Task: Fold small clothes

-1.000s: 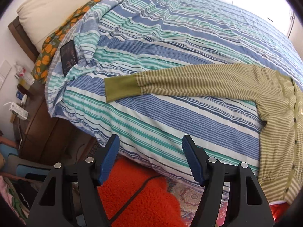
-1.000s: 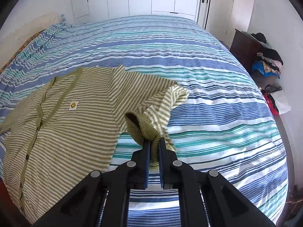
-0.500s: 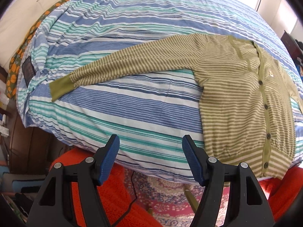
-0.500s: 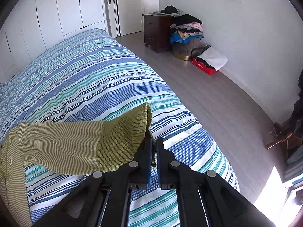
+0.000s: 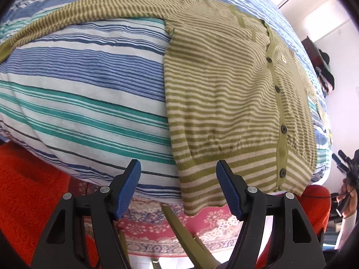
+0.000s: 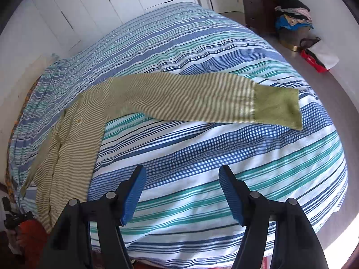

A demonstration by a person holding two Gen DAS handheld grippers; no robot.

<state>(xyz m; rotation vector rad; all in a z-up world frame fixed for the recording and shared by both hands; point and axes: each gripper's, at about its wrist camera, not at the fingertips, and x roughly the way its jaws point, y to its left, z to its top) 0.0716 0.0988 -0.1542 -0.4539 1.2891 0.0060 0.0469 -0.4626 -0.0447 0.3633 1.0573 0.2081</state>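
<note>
An olive and cream striped cardigan (image 5: 224,94) lies face up on the striped bed, buttons closed, both sleeves spread out sideways. Its hem hangs over the bed's near edge. My left gripper (image 5: 178,172) is open and empty, just below the hem's left corner. In the right wrist view the cardigan's sleeve (image 6: 190,98) lies flat and stretched to the right, ending in a plain green cuff (image 6: 278,106). My right gripper (image 6: 181,179) is open and empty, over the bedcover in front of the sleeve.
The bed has a blue, teal and white striped cover (image 6: 224,157). A red rug (image 5: 27,190) and a patterned mat (image 5: 215,228) lie on the floor by the bed. A dark dresser with piled clothes (image 6: 285,11) stands at the far right wall.
My right gripper has let go of the sleeve cuff and opened; the sleeve now lies flat on the bed. My left gripper has moved right toward the cardigan's hem, still open.
</note>
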